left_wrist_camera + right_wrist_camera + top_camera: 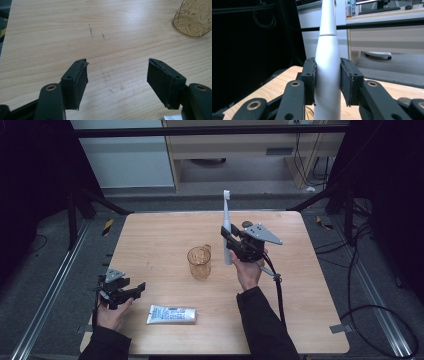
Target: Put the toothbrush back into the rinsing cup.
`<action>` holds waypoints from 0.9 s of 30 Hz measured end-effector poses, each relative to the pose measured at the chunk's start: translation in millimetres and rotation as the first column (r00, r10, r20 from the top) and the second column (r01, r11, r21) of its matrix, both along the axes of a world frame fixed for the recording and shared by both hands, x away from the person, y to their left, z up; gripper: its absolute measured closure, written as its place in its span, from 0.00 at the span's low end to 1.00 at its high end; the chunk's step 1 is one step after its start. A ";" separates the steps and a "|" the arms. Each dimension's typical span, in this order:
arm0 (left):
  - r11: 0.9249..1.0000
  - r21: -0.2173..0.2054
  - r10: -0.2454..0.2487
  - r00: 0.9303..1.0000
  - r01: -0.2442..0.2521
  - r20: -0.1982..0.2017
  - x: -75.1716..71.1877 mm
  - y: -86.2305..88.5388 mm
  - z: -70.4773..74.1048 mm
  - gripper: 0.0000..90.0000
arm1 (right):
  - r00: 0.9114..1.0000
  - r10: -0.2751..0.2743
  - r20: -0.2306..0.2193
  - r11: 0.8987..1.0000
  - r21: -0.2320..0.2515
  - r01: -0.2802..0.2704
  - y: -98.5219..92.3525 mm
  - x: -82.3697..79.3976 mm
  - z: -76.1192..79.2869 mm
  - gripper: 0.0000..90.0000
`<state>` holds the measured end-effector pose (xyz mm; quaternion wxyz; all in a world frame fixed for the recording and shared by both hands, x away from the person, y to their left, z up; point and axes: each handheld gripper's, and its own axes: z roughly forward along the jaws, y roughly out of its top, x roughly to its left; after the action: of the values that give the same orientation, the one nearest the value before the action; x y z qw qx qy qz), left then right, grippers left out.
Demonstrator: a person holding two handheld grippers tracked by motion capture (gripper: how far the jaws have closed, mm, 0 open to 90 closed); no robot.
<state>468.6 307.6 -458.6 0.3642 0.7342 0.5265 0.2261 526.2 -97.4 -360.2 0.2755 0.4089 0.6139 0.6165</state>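
Note:
My right gripper (229,240) is shut on a white electric toothbrush (226,222), held upright above the table with its brush head at the top. The right gripper view has both pads (309,80) pressed against the toothbrush (327,65) handle. An amber glass cup (199,262) stands on the wooden table (300,310) just left of and below the toothbrush. A white and blue toothpaste tube (171,314) lies flat near the front edge. My left gripper (135,290) rests low at the front left, open, with nothing between its jaws; the cup (193,18) sits at the upper right of its view.
A small dark round object (247,224) lies on the table behind the right gripper. Black frame posts and cables stand around the table, and a cable trails from the right gripper toward the front.

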 end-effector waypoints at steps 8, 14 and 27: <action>1.000 -0.004 0.000 1.000 0.000 0.000 0.0 0.2 0.2 0.36 | 1.000 -0.009 0.027 1.000 0.023 0.008 9.5 8.5 -0.1 0.75; 1.000 -0.004 -0.002 1.000 0.002 0.001 0.0 0.0 0.2 0.36 | 0.999 -0.001 0.032 0.999 0.036 0.000 17.1 14.6 0.7 0.75; 1.000 -0.010 -0.001 1.000 0.001 0.007 -0.3 1.2 0.8 0.36 | 0.998 -0.006 0.059 0.997 0.074 0.001 30.1 23.4 1.5 0.75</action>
<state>468.3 308.8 -457.8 0.3698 0.7318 0.5260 0.2258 549.5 -67.3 -358.7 0.2793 0.4014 0.5816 0.6501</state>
